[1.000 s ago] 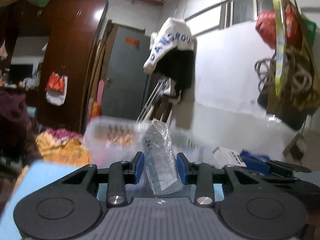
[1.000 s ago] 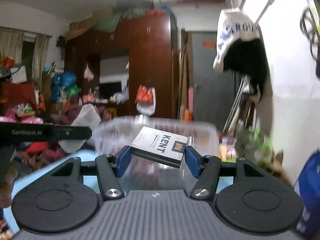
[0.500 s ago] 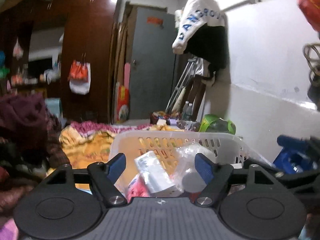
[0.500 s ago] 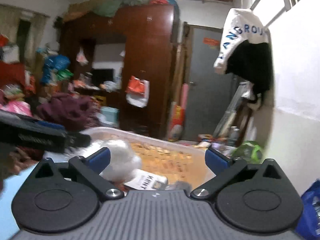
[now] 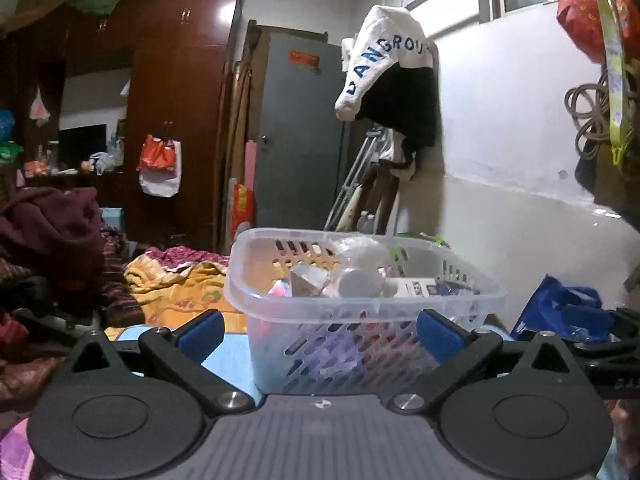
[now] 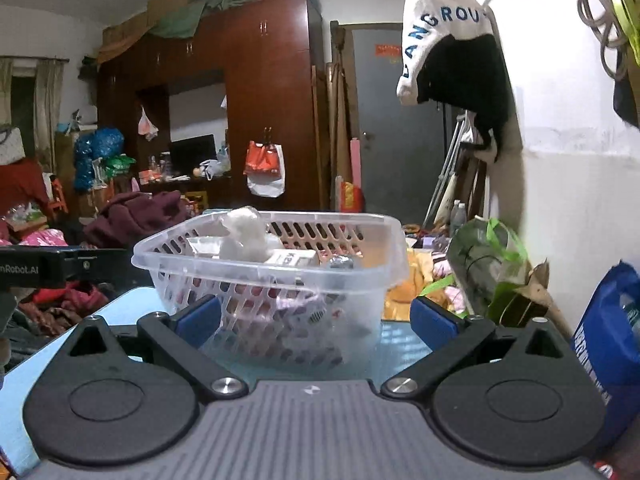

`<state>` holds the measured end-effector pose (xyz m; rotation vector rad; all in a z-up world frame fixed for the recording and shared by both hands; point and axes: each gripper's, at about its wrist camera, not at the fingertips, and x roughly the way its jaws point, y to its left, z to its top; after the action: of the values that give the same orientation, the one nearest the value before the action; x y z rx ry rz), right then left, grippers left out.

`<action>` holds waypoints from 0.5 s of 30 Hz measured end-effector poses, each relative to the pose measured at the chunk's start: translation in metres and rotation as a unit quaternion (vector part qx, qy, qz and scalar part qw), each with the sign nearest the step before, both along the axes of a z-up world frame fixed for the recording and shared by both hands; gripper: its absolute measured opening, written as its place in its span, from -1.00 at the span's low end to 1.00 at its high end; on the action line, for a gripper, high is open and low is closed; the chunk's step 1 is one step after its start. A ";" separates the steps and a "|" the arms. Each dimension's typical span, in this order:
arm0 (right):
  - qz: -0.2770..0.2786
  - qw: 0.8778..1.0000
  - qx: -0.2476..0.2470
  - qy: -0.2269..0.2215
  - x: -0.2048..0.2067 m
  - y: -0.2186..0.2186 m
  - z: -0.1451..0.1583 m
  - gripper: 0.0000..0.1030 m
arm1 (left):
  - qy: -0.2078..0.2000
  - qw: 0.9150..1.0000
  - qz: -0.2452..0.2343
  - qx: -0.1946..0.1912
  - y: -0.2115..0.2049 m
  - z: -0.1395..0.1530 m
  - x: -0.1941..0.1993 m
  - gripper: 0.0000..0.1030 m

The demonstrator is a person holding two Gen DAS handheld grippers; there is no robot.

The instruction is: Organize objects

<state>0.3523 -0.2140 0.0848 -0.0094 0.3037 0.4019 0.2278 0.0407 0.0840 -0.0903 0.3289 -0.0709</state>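
A clear plastic basket (image 5: pixel 248 280) stands on the light blue table (image 5: pixel 230 356), also in the right wrist view (image 6: pixel 394 264). It holds several items: a white crumpled bag (image 6: pixel 244 236), a white cigarette box (image 5: pixel 414 288) (image 6: pixel 292 258) and wrapped packets. My left gripper (image 5: pixel 318 330) is open and empty, just in front of the basket. My right gripper (image 6: pixel 316 318) is open and empty, also in front of the basket. The other gripper's black body (image 6: pixel 52 266) shows at the left of the right wrist view.
A blue bag (image 5: pixel 560 312) (image 6: pixel 608 344) lies right of the basket. A green-handled clear bag (image 6: pixel 484 268) stands behind it. Heaped clothes (image 5: pixel 52 240) and a yellow cloth (image 5: pixel 176 292) fill the left. A white wall (image 5: pixel 520 160) runs along the right.
A second ago my left gripper held a clear packet and my right held the cigarette box. Both opened over the basket, the items now lie in it, and both grippers have drawn back.
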 end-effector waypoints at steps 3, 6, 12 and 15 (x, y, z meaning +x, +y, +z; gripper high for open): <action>-0.007 1.000 0.006 0.000 0.002 -0.003 0.003 1.00 | 0.001 1.000 -0.005 0.009 -0.010 -0.002 -0.003 1.00; -0.007 1.000 0.003 -0.004 0.003 -0.003 0.004 1.00 | 0.008 1.000 -0.003 0.018 -0.016 -0.005 -0.003 1.00; -0.005 1.000 -0.006 -0.010 0.001 -0.001 0.002 1.00 | 0.015 1.000 0.000 0.021 -0.016 -0.010 -0.012 1.00; -0.002 1.000 -0.007 -0.011 0.001 0.000 0.002 1.00 | 0.013 1.000 0.001 0.022 -0.017 -0.010 -0.015 1.00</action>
<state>0.3533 -0.2144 0.0865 -0.0274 0.2854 0.3949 0.2130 0.0235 0.0737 -0.0481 0.3571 -0.0608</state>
